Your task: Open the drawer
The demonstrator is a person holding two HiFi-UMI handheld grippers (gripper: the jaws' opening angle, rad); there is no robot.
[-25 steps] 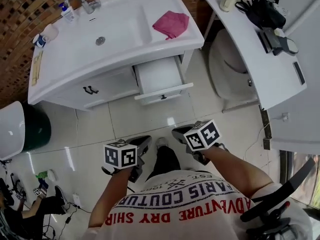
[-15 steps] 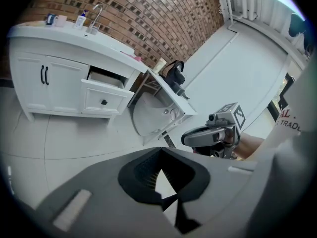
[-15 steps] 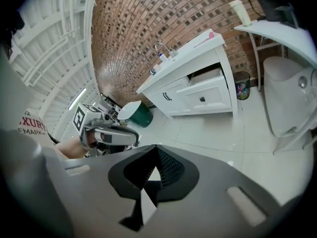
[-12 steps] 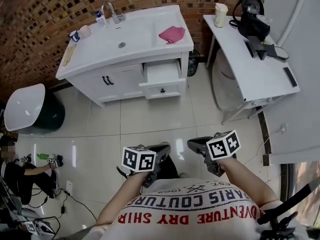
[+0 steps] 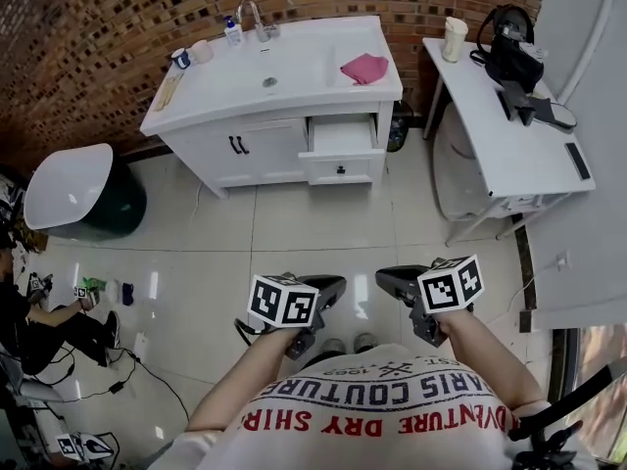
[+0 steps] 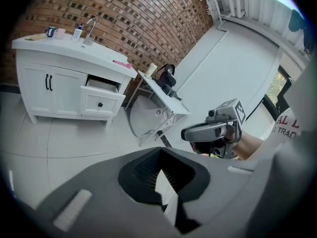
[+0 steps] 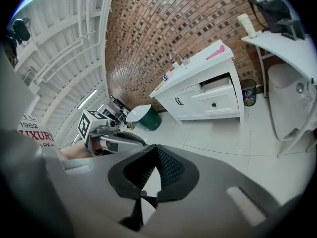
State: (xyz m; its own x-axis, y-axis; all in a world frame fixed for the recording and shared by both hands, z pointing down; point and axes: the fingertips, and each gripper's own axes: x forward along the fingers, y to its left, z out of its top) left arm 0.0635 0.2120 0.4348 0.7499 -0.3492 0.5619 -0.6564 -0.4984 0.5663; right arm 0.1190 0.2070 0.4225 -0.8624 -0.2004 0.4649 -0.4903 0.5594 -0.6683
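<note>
The white vanity [image 5: 245, 145] stands far off against the brick wall. Its right-hand drawer [image 5: 341, 143] is pulled out, with a small dark knob on its front; it also shows in the left gripper view [image 6: 101, 96] and the right gripper view [image 7: 216, 96]. Both grippers hang close to my chest, well back from the vanity, over the tiled floor. My left gripper [image 5: 331, 284] [image 6: 159, 148] is shut with nothing in it. My right gripper [image 5: 385, 278] [image 7: 156, 147] is shut and empty too. Each one shows in the other's view.
A pink cloth [image 5: 364, 68] lies on the counter beside the sink [image 5: 294, 67]. At the right stands a white table [image 5: 495, 130] with a black bag [image 5: 514, 39] and a cup [image 5: 454, 37]. A green bin [image 5: 93, 209] with a white lid and a seated person [image 5: 44, 326] are at left.
Both grippers have drawn back from the vanity and risen toward my chest. The vanity now looks smaller and farther away. The drawer stays pulled out.
</note>
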